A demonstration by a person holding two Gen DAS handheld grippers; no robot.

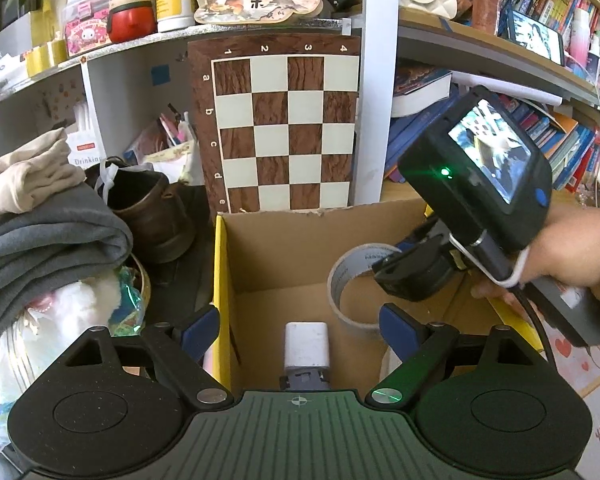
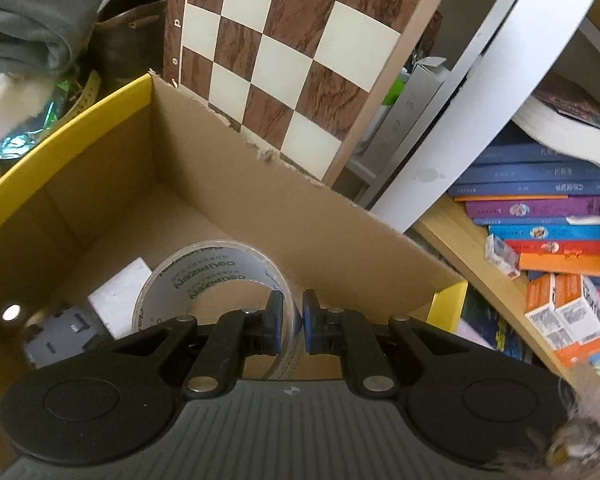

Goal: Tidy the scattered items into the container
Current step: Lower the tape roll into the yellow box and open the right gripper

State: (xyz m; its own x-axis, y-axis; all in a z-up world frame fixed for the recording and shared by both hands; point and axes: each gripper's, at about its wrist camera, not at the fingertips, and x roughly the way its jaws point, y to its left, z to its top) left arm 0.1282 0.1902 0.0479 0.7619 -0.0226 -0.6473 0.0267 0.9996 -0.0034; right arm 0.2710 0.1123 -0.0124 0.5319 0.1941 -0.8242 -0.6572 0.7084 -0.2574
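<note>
A cardboard box with a yellow rim (image 1: 221, 264) (image 2: 60, 120) stands below both grippers. My right gripper (image 2: 292, 320) (image 1: 416, 268) is shut on the wall of a roll of clear packing tape (image 2: 216, 276) (image 1: 350, 280) and holds it inside the box. A white charger block (image 1: 306, 344) (image 2: 118, 294) lies on the box floor with a grey plug part (image 2: 60, 336) beside it. My left gripper (image 1: 300, 330) is open and empty, its fingers spread over the near edge of the box above the charger.
A chessboard (image 1: 284, 128) (image 2: 284, 48) leans behind the box. Folded grey clothes (image 1: 48, 240), a brown shoe (image 1: 152, 208) and a white plush (image 1: 72, 312) lie left of the box. Stacked books (image 2: 548, 216) fill the shelf on the right.
</note>
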